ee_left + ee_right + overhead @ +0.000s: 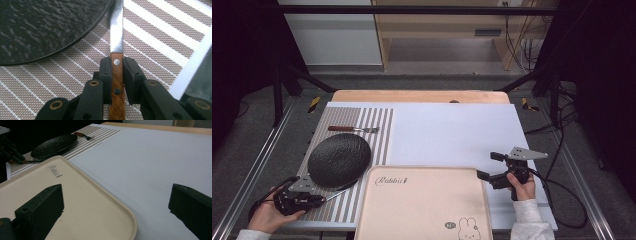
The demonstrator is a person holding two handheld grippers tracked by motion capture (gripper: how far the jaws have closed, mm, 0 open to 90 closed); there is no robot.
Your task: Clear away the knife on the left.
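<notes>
At the left of the high view, the left gripper (323, 198) is held low over the near corner of the striped placemat (379, 131), gripped from behind by the person's left hand (266, 216), whose forearm enters from the bottom edge. Its fingers (105, 72) are clamped on the wooden handle of a knife (116, 50) (two rivets are seen between them in the left gripper view). The blade is pointed forward and to the right, lying just beside the near rim of the black textured plate (339, 159); whether blade and plate touch cannot be told. Beyond the plate, a wooden-handled fork (353, 129) is laid across the placemat. At centre, a beige tray (422, 205) bearing a rabbit print rests on the white surface (452, 130), close to the placemat's right edge. At the right, the right gripper (486, 165) is held by the right hand (523, 186) just beside the tray's far right corner, pointed leftward. Its fingers (41, 207) are spread wide apart with nothing between them, one over the tray's edge and the other over the bare surface.
</notes>
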